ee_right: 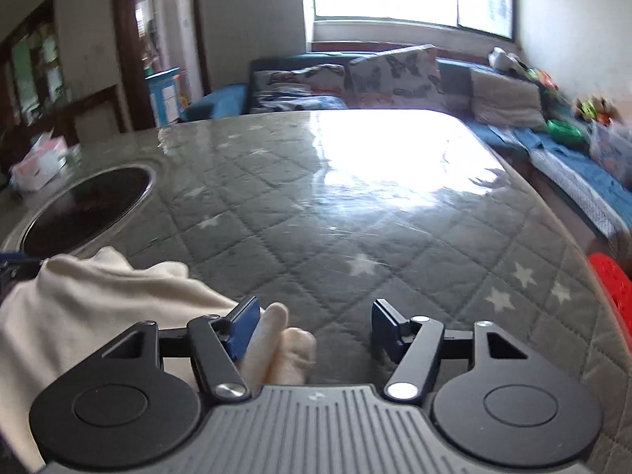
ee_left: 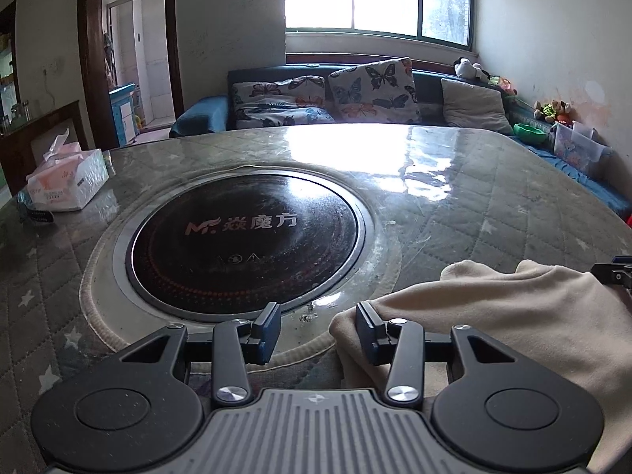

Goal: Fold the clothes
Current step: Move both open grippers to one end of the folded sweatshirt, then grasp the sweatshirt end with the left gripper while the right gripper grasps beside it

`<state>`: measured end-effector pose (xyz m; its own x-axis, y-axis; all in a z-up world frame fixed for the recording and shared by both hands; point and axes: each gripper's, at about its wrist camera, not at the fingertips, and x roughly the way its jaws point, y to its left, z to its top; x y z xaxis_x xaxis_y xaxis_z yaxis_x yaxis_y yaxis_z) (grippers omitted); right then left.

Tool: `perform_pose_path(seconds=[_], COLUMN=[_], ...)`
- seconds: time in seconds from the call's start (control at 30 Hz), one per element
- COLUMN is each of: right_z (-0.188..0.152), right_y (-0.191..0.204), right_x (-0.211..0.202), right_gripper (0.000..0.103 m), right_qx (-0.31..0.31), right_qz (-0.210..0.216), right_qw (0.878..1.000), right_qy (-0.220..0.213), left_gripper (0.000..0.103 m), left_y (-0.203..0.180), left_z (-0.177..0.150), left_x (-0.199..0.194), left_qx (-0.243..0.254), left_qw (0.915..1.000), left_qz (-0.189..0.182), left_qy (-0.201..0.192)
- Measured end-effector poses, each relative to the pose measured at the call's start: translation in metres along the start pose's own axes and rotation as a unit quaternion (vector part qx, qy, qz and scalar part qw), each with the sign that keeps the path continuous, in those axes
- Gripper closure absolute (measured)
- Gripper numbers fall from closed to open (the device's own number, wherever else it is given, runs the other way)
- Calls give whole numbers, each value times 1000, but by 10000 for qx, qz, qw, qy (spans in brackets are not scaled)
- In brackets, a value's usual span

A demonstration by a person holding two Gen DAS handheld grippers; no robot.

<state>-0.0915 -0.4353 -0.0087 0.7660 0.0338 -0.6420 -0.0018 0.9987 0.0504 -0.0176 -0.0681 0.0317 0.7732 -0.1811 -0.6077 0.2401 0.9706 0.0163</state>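
Observation:
A cream garment (ee_left: 513,324) lies bunched on the quilted grey table, at the lower right of the left wrist view and the lower left of the right wrist view (ee_right: 98,308). My left gripper (ee_left: 318,330) is open, its right finger at the garment's left edge, nothing between the jaws. My right gripper (ee_right: 316,326) is open over the garment's right end; a rolled cream fold (ee_right: 284,343) pokes up between its fingers, beside the left one. Part of the right gripper (ee_left: 614,274) shows at the left wrist view's right edge.
A round black induction hob (ee_left: 245,237) is set into the table (ee_right: 355,197). A tissue pack (ee_left: 67,177) sits at the far left. A red basket (ee_right: 610,288) is off the table's right edge. A sofa with butterfly cushions (ee_left: 371,87) stands behind.

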Motion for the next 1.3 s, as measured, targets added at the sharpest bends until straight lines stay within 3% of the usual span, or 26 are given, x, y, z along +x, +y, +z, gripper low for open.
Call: perform_pose_path(seconds=[0.23,0.3,0.43,0.6,0.77,0.9,0.97,1.17,1.27,1.3], right_z=[7,8,5,-6,-24,-40,-45,-55,-58,-57], right_y=[22,35,70,124,180,218,233,259,261,261], right_x=[-27,-35,-48,-64,-79,-84,-83,-72,-67,-66], right_gripper=[35,29,27,27,27,33,35,51,58,70], right_qx=[-483,-771,-1417,-2280,-3194,-3878,-4085,-4410,-4420,-4389], right_qz=[259,460,916,1564,2140,2379,2423,2477,2447,2448], right_qw=[9981,9955,9850,9605,9227,8902,8797,8626,8630,8645], right_qy=[-275,-318,-351,-328,-282,-232,-227,-21,57,76], left_gripper=[57,55,54,52,52,52,52,52,52,51], left_y=[5,10,22,39,48,57,60,60,60,60], left_z=[1,-1,-7,-16,-25,-32,-35,-37,-37,-37], left_x=[-17,-23,-33,-46,-58,-62,-64,-66,-63,-62], left_qx=[-150,-225,-409,-749,-902,-1218,-1328,-1533,-1652,-1708], left_qw=[9998,9996,9990,9969,9954,9913,9894,9843,9810,9794], left_qz=[-108,-156,-154,-188,-253,-396,-493,-790,-927,-982], left_qy=[-9,13,87,173,214,291,312,372,422,445])
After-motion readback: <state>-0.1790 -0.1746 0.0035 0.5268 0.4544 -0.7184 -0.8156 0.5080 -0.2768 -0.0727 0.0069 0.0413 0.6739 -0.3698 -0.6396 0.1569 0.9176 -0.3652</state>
